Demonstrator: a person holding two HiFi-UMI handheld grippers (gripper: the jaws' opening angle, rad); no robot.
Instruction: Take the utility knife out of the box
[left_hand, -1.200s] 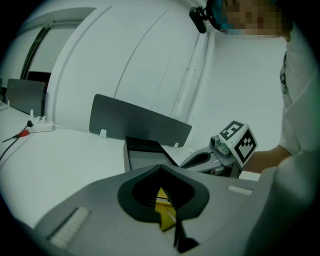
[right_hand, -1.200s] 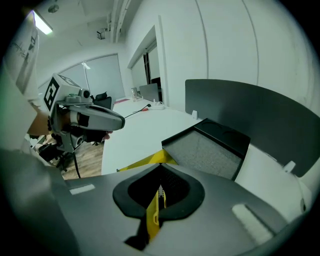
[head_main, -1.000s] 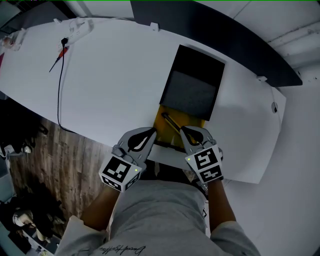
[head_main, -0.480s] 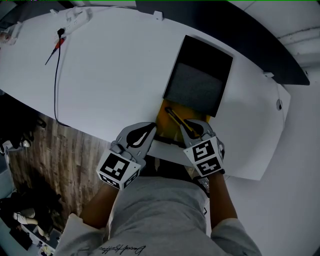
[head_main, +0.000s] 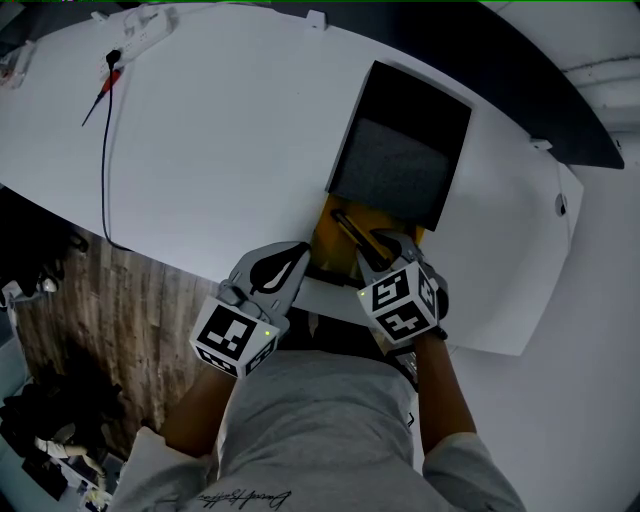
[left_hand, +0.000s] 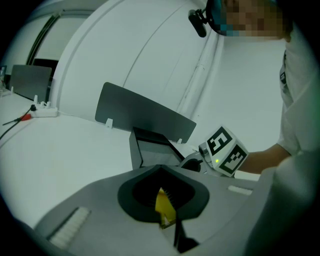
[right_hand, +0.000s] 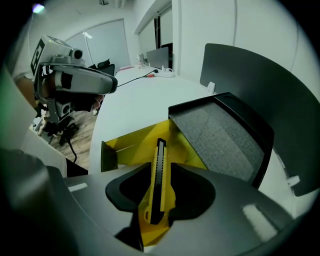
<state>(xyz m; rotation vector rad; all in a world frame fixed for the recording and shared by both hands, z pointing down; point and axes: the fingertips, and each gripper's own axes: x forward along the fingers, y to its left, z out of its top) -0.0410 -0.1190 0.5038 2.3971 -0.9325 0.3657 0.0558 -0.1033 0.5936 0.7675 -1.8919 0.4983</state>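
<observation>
head view: a white desk (head_main: 200, 150) carries an open box (head_main: 325, 238) near its front edge, the yellow tray towards us and the dark lid (head_main: 400, 160) folded back behind it. the utility knife (head_main: 350, 230) lies aslant in the tray. the left claw (head_main: 300, 262) meets the tray's left wall. the right claw (head_main: 385, 245) points steeply down over the knife's near end. a thin cable (head_main: 105, 150) trails across the desk's far left.

left gripper view: the left claw (left_hand: 160, 170) has its jaws brought together, with a yellow edge of the box (left_hand: 164, 207) pinched between them. beyond it we see the lid (left_hand: 150, 150) standing up and the right claw's marker cube (left_hand: 225, 150) just beside it. a power strip (left_hand: 45, 111) sits far off on the left.

right gripper view: the right claw (right_hand: 162, 165) stands wide, its jaws having just been opening. the utility knife (right_hand: 159, 185) runs lengthwise between the 2 jaws, resting in the yellow tray (right_hand: 130, 142), and the pads do not press on it. the grey-lined lid (right_hand: 220, 135) rises behind, and the left claw (right_hand: 90, 82) shows at upper left.
</observation>
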